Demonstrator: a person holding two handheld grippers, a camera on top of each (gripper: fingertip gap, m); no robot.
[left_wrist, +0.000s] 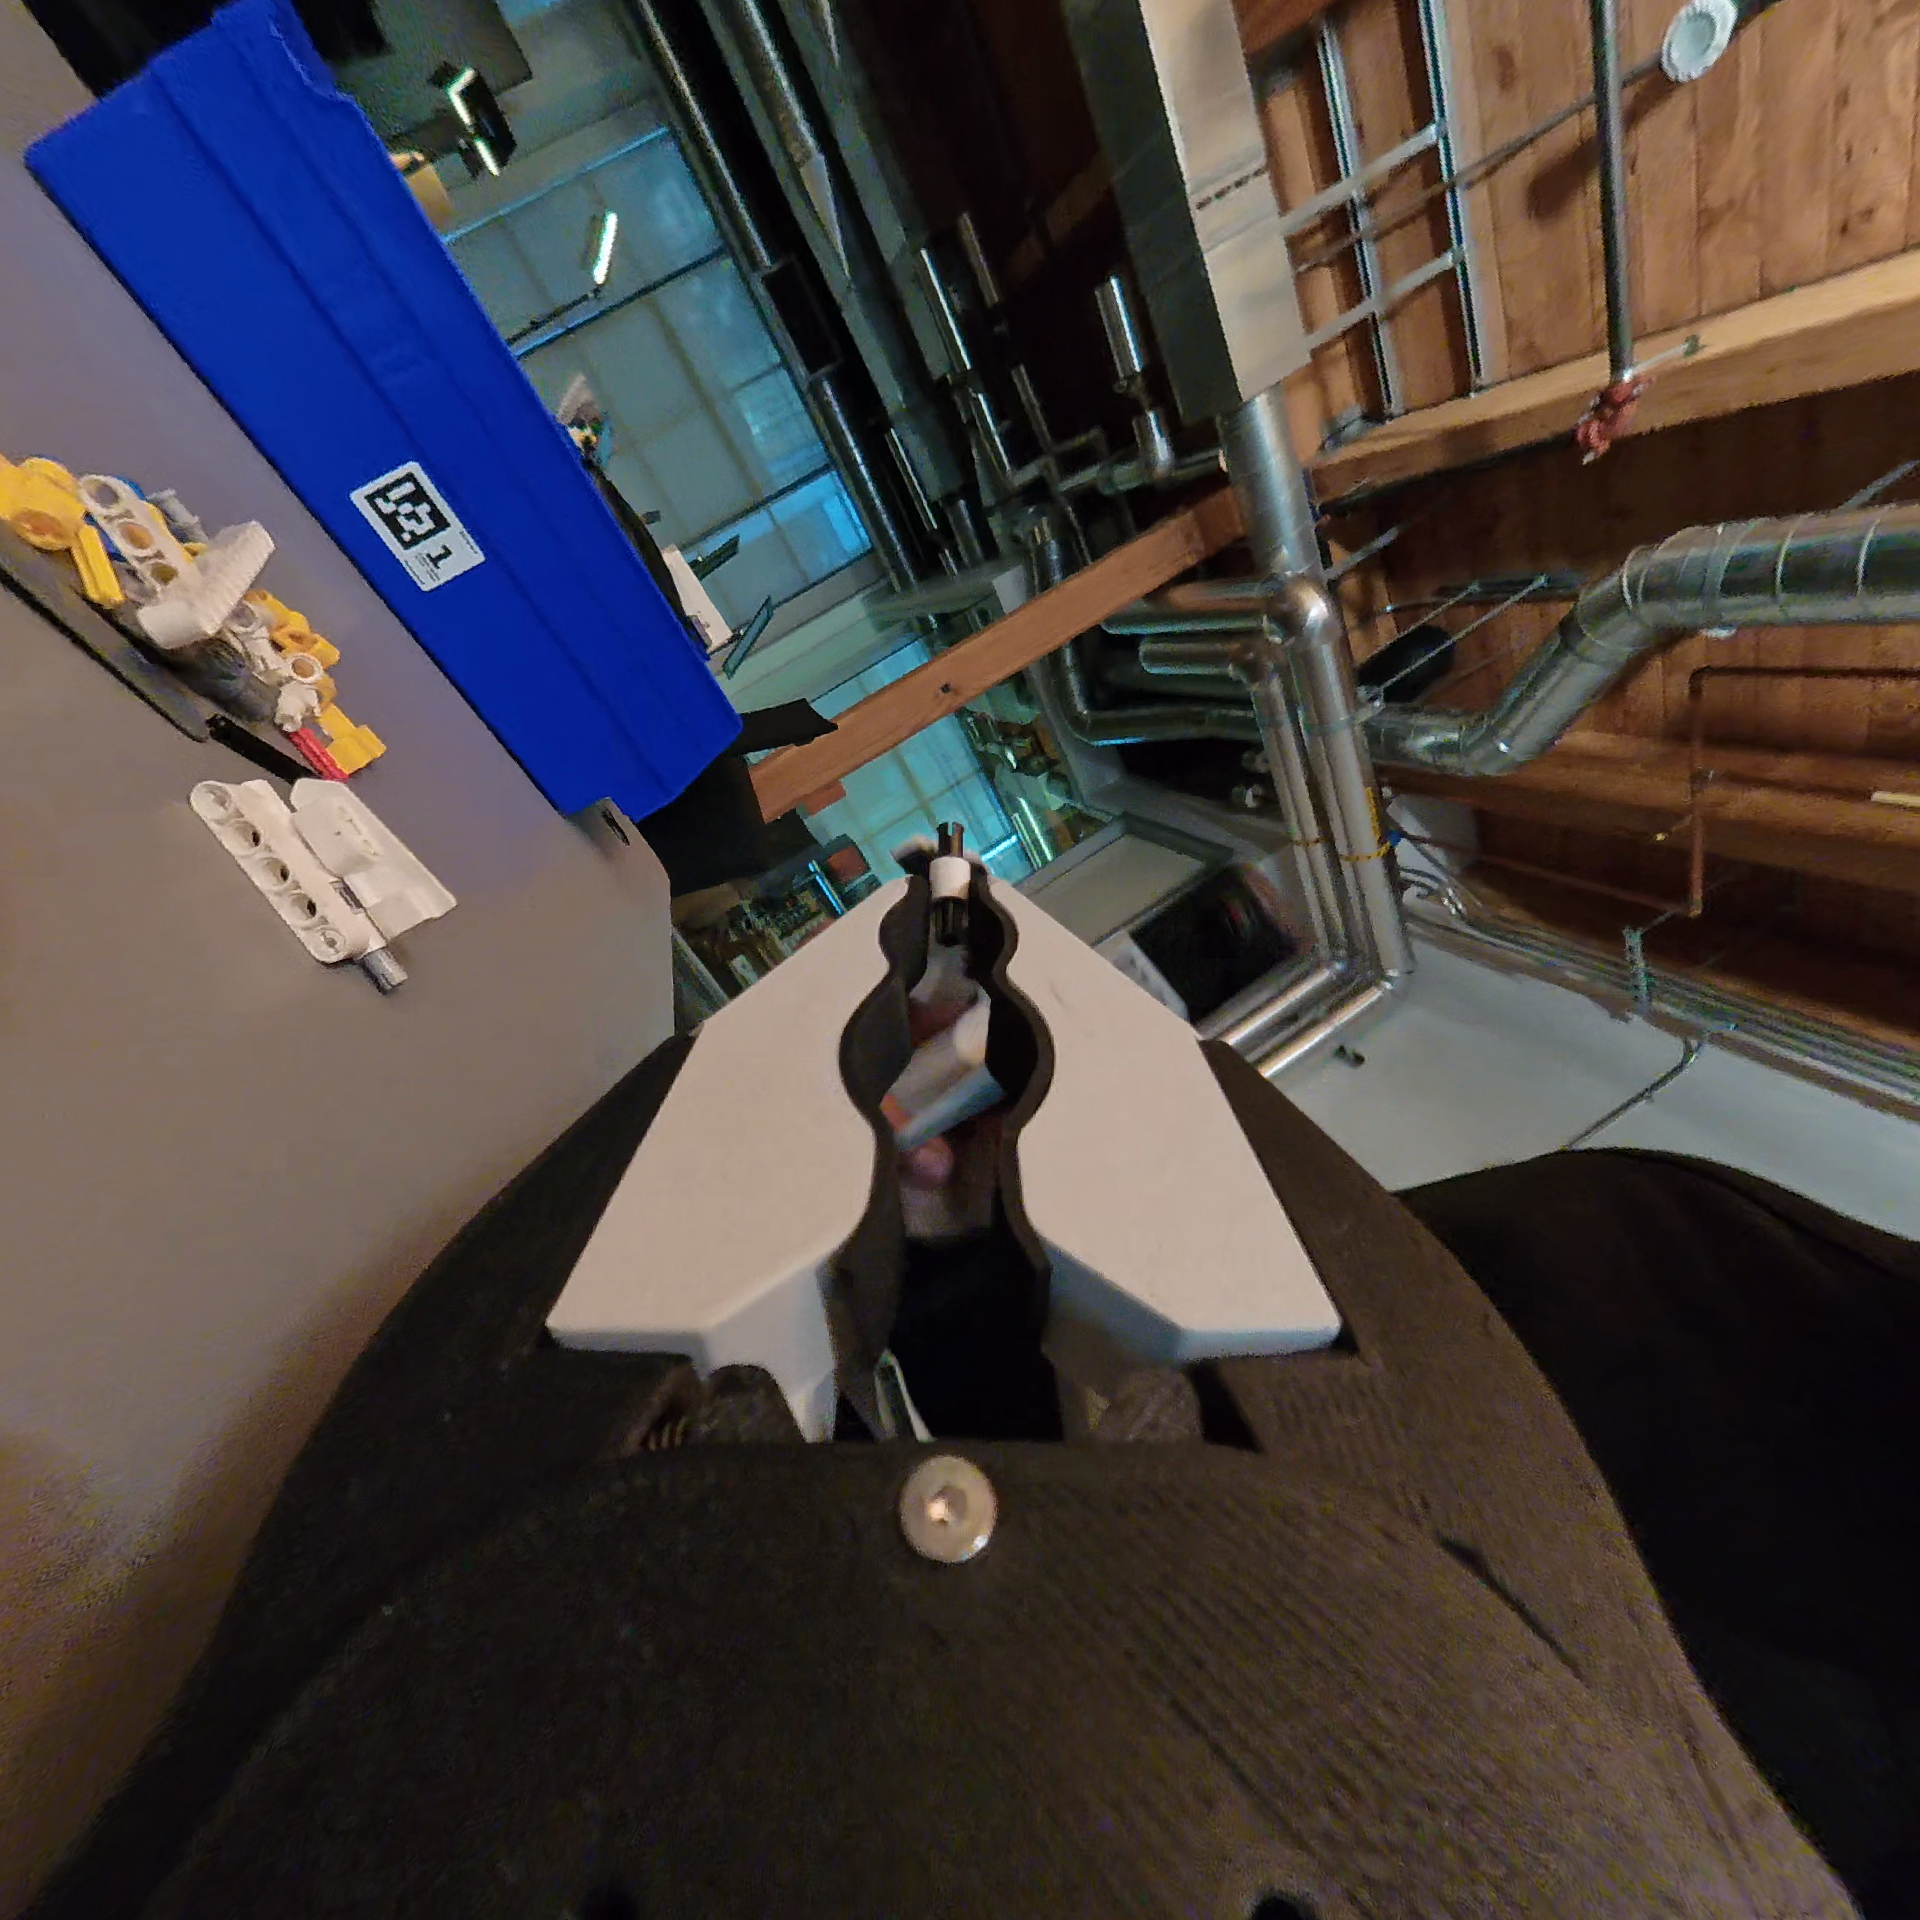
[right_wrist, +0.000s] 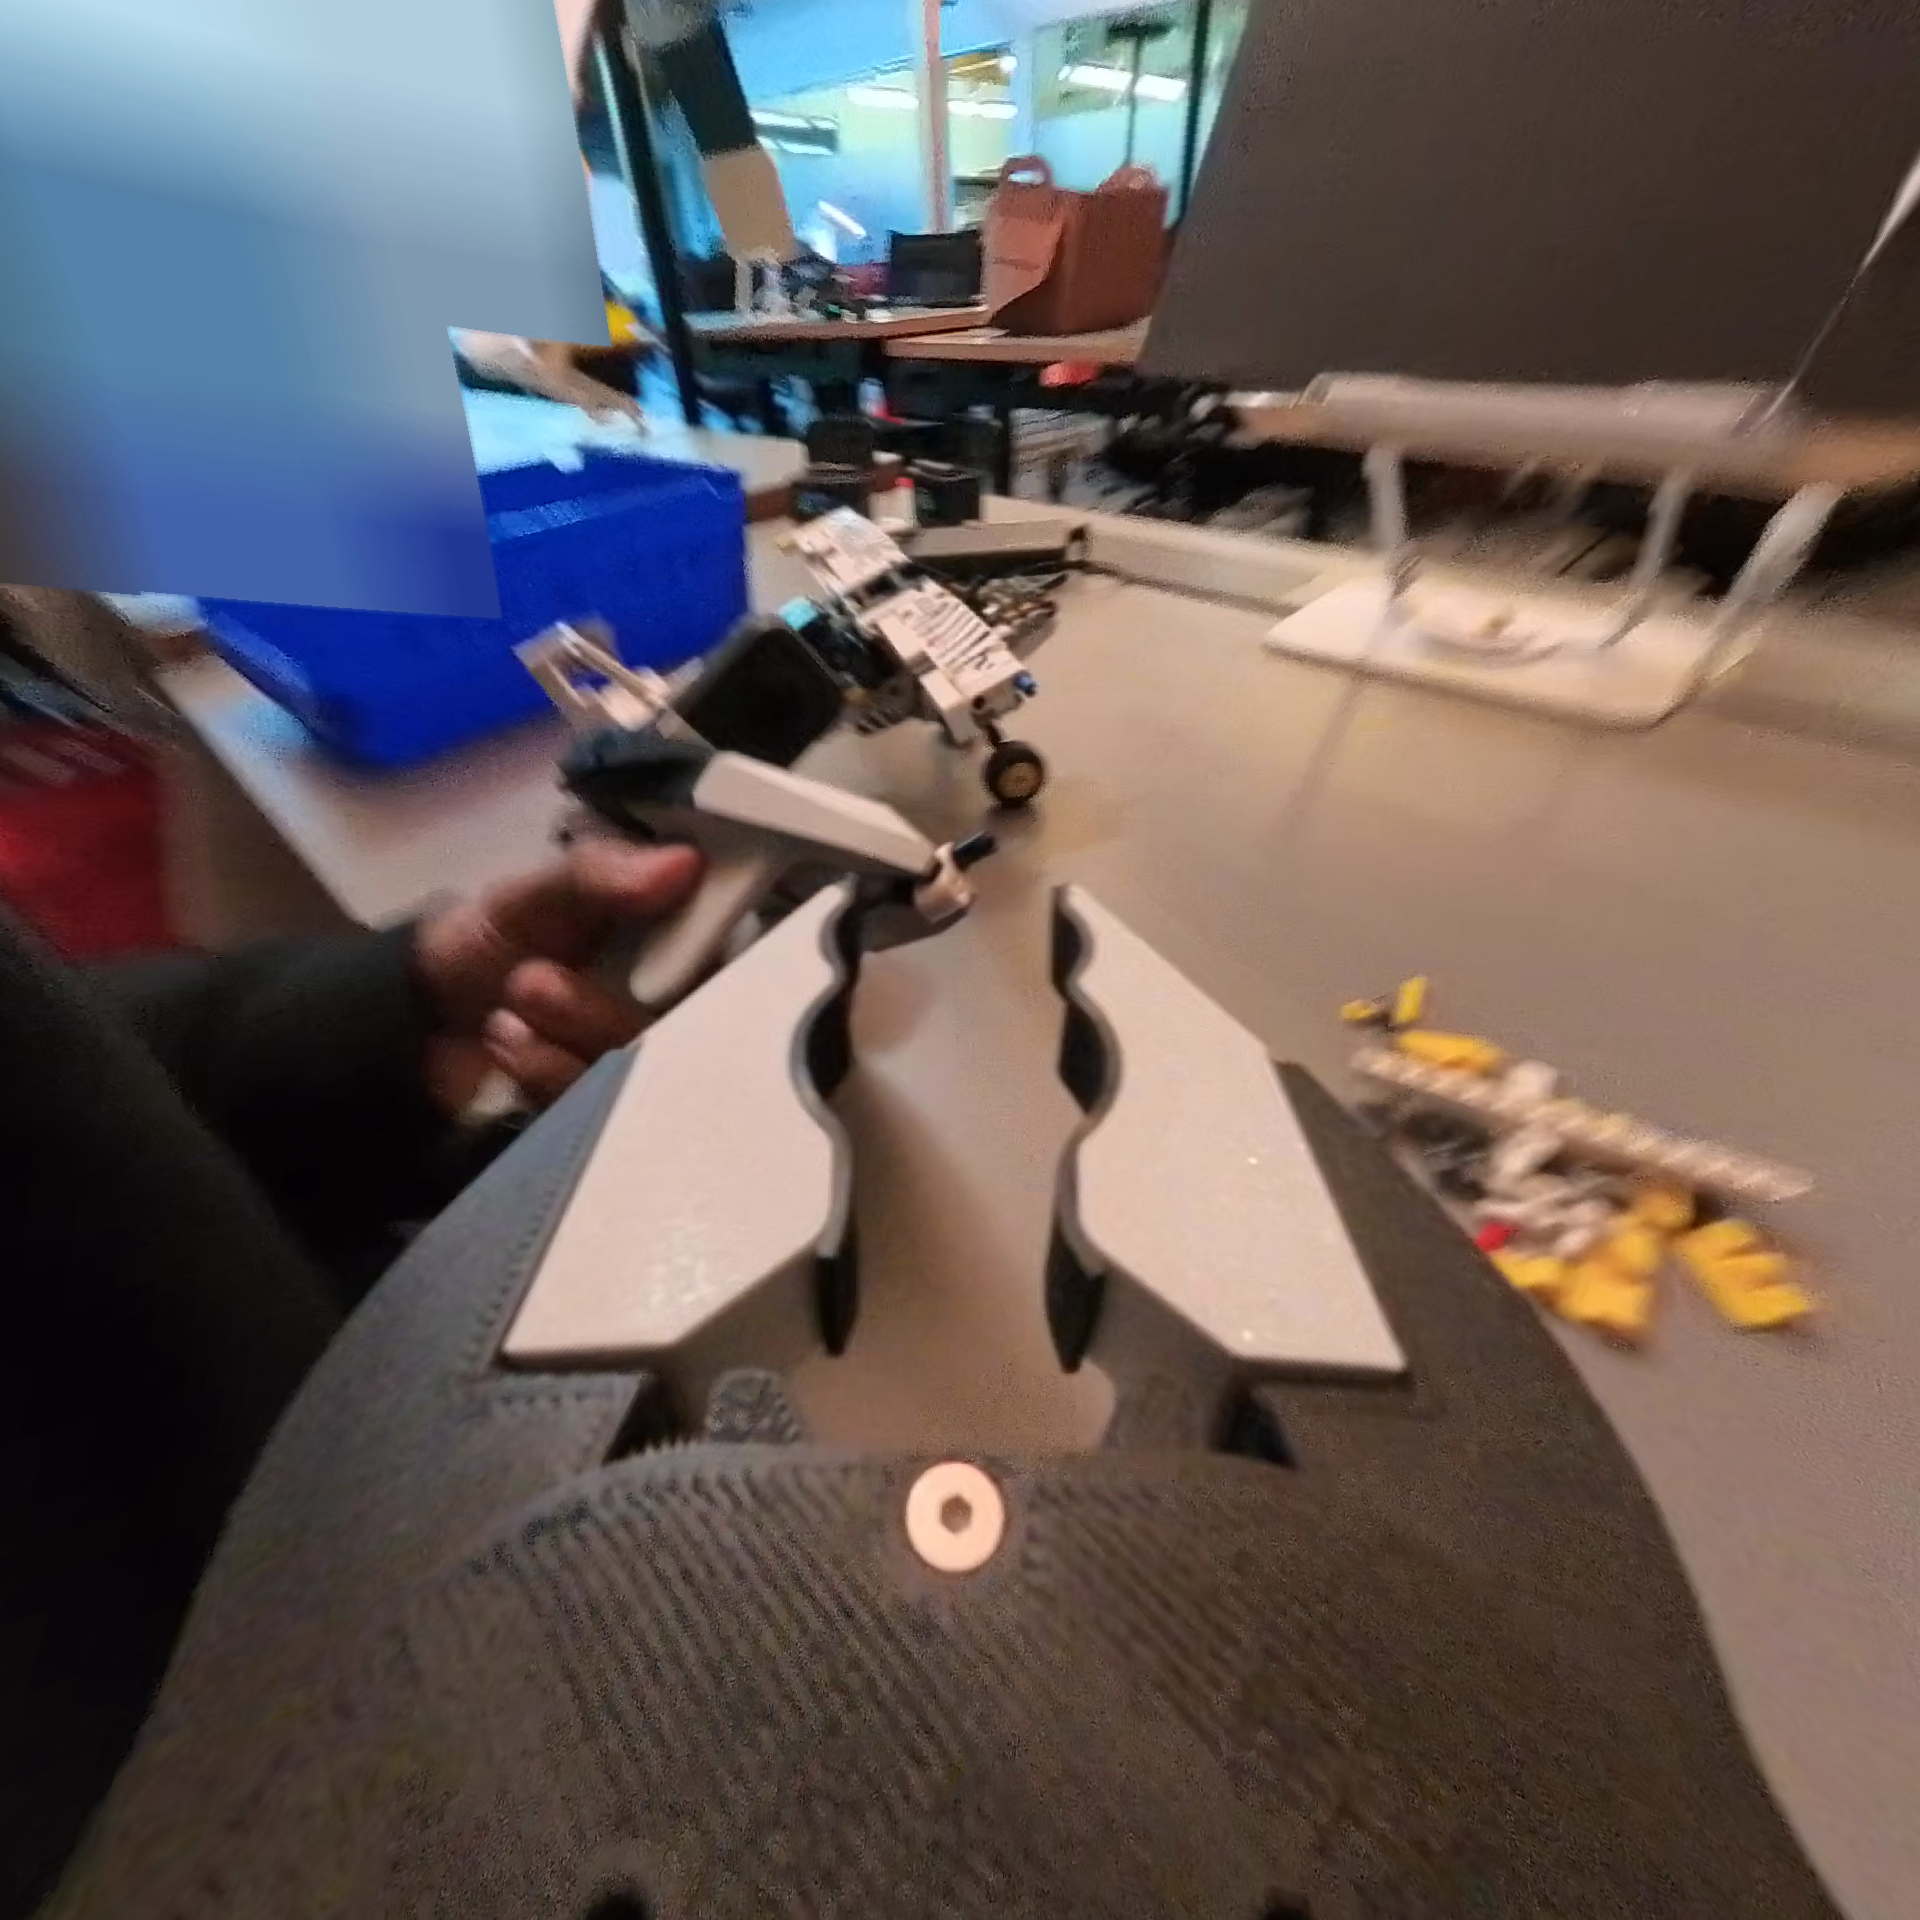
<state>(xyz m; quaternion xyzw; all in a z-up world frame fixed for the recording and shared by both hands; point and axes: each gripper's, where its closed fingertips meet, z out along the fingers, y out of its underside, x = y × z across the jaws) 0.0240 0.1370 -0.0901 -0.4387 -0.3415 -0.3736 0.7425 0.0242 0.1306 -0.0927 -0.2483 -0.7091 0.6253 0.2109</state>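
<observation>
Grey bench (right_wrist: 1351, 831) carries everything, and the largest thing on it is a blue plastic bin (left_wrist: 343, 343) at the far left, with a white sticker (left_wrist: 418, 525) on its wall bearing a black square marker code and small print, which I leave unread. Next in size, a half-built white and black toy-brick vehicle (right_wrist: 914, 634) with a small wheel stands at mid-bench, beyond both tools. A white brick subassembly (left_wrist: 322, 868) and a yellow and white cluster of bricks (left_wrist: 187, 603) lie on the bench well away from the raised left gripper; in the right wrist view loose yellow pieces (right_wrist: 1621, 1268) lie just right of the right gripper.

The left gripper (left_wrist: 948, 883), lifted and rolled sideways, has its fingers clamped on a tiny white bush with a black pin (left_wrist: 950, 871), only at the very tips. The right gripper (right_wrist: 954, 914) stands with fingers apart and bare, just beside that pin.

Risks, as I judge them: so shallow a pinch may let the pin twist or pop free and drop off the bench; motion blur suggests haste, so the two tools could knock together.

No brand is legible.
</observation>
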